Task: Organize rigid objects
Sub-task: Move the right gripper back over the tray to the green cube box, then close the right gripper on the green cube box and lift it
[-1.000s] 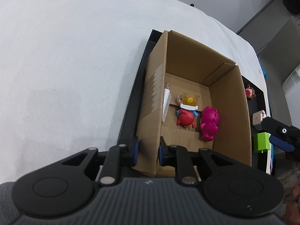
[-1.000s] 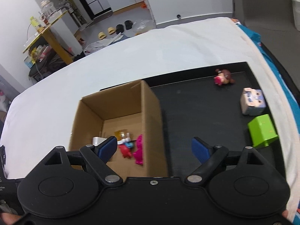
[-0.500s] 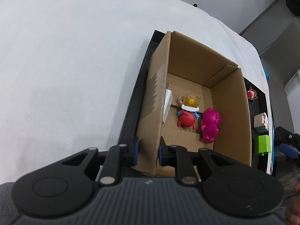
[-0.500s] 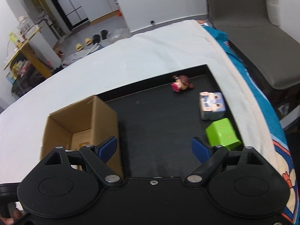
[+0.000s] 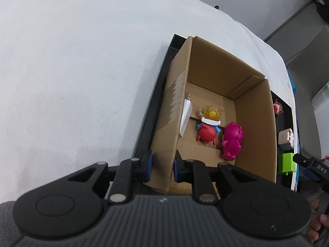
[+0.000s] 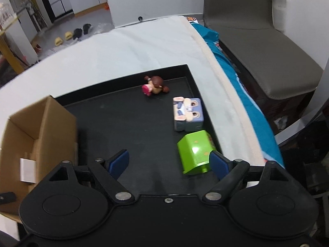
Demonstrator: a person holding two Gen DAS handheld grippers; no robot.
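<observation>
On the white-clothed table point(image 5: 72, 72), left tongs point(image 5: 162, 165) clamp the cardboard box point(image 5: 176, 111) wall; right tongs point(image 6: 169, 161) gape over the black tray point(image 6: 123, 119)

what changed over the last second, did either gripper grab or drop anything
The right gripper, open and empty throughout, swung from over the box to the right side of the tray, now near the green block. Nothing was grabbed or dropped. The left gripper stays clamped on the box wall; the toys in the box and on the tray haven't moved.

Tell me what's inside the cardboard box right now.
In the cardboard box: a white adapter against the left wall, a yellow mug toy, a red figure, a magenta figure. The near wall hides the closest floor strip.
</observation>
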